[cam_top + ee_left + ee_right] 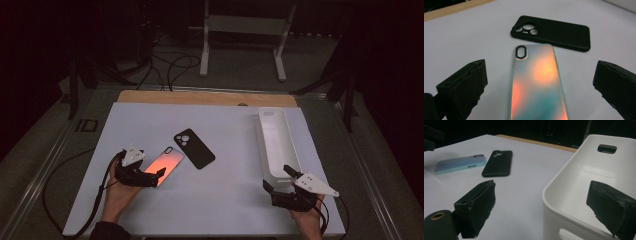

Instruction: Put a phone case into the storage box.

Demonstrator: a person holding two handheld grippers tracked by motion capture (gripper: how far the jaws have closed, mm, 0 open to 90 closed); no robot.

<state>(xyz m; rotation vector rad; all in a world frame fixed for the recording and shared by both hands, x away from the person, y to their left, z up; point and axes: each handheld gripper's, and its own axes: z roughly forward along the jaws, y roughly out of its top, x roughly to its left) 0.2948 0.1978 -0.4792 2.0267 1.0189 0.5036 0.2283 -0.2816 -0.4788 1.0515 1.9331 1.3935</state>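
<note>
1. Nearest, at the front right: right gripper [292, 192], jaws spread wide and gripping nothing, straddling the near end wall of the white bin [266, 137].
2. At the front left: left gripper [150, 176], jaws likewise wide apart and empty, set over the near end of the iridescent phone case [167, 164].
3. Between those jaws in the left gripper view: iridescent phone case [537, 85] lying flat, long axis running straight away from the gripper, camera hole at the far end; likely grasp across the width.
4. Just beyond it: black phone case [194, 148], close beside but apart.
5. Far nearer the left gripper than the right.
</note>
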